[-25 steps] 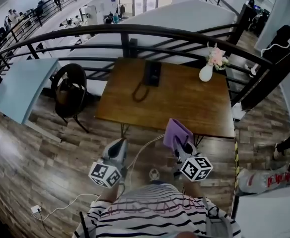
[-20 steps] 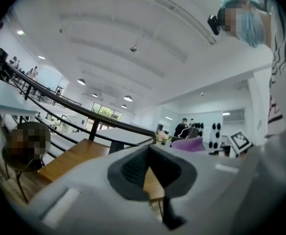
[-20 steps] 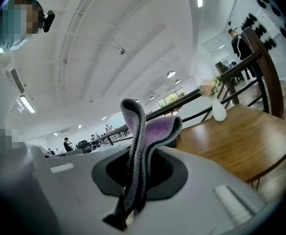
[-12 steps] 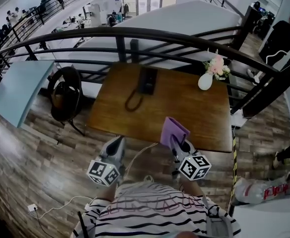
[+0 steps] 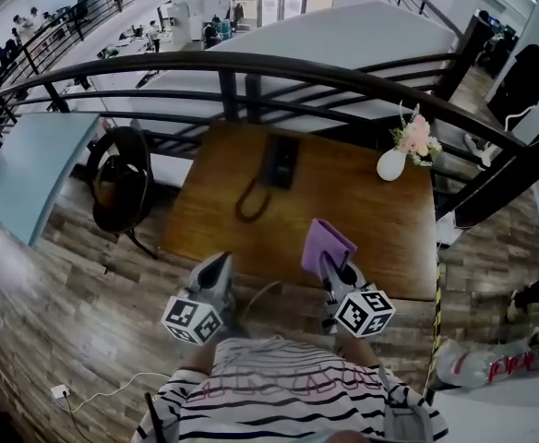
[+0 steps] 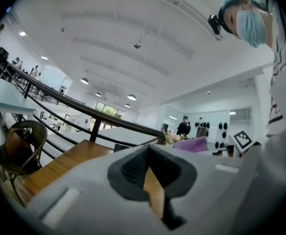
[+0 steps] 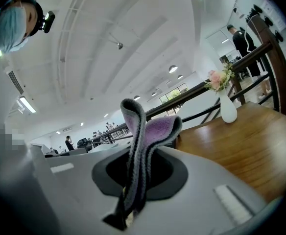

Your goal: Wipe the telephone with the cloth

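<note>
A black telephone lies at the far middle of the wooden table, its coiled cord looping toward me. My right gripper hovers at the table's near edge, shut on a folded purple cloth that stands up out of its jaws. In the right gripper view the cloth rises from the right gripper, pinched between the jaws. My left gripper hangs just short of the near edge, left of the cloth; in the left gripper view the left gripper is shut and holds nothing.
A white vase with pink flowers stands at the table's far right corner. A dark curved railing runs behind the table. A round dark chair sits left of it. A white cable trails on the floor. People stand at the right.
The view has closed in on the table. Both grippers, once over the floor, now sit at its near edge, and the cloth is above the tabletop. Neither grip has altered.
</note>
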The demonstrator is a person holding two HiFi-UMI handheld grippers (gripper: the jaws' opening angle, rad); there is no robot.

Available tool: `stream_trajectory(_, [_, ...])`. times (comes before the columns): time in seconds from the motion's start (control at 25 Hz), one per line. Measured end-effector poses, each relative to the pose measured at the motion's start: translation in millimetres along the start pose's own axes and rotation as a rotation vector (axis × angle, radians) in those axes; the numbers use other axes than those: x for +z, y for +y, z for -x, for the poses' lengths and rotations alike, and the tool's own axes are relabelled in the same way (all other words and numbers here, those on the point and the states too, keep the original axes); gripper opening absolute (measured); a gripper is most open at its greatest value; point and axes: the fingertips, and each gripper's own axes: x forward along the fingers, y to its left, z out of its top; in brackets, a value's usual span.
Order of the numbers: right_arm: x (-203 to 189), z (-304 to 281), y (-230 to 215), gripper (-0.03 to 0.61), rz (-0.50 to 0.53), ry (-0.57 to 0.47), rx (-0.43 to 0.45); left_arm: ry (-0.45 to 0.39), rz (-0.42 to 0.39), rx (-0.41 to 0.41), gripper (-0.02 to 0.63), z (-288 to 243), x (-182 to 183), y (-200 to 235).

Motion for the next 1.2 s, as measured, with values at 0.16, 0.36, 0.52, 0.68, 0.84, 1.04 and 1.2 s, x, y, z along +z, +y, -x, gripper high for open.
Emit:
stream_trajectory(0.16, [11,-31,-10,0.037,-0.016,-0.012,-0.055,0.024,0.022,-0.053,0.002,-38,7,28])
stream_trajectory(0.36, [23,-85,3,0.037,-0.02,-0.041,-0.124,0.044,0.027,-0.138,0.002,-74,34,83])
stream_trajectory(0.52, [29,-128,18,0.037,-0.028,-0.072,-0.17,0.061,0.025,-0.198,0.002,-92,53,123])
stream_trajectory(0.68, [32,-168,31,0.037,-0.033,-0.096,-0.197,0.066,0.021,-0.237,0.002,-106,70,162])
stream_trajectory(0.84, [36,-199,43,0.037,-0.039,-0.13,-0.234,0.082,0.013,-0.284,0.002,-114,83,193])
stream_trajectory(1.04, [36,-226,47,0.037,-0.052,-0.16,-0.286,0.103,-0.003,-0.337,0.002,-129,93,223])
stream_trajectory(1.2, [35,-246,38,0.037,-0.054,-0.152,-0.303,0.126,0.012,-0.352,0.002,-146,85,237])
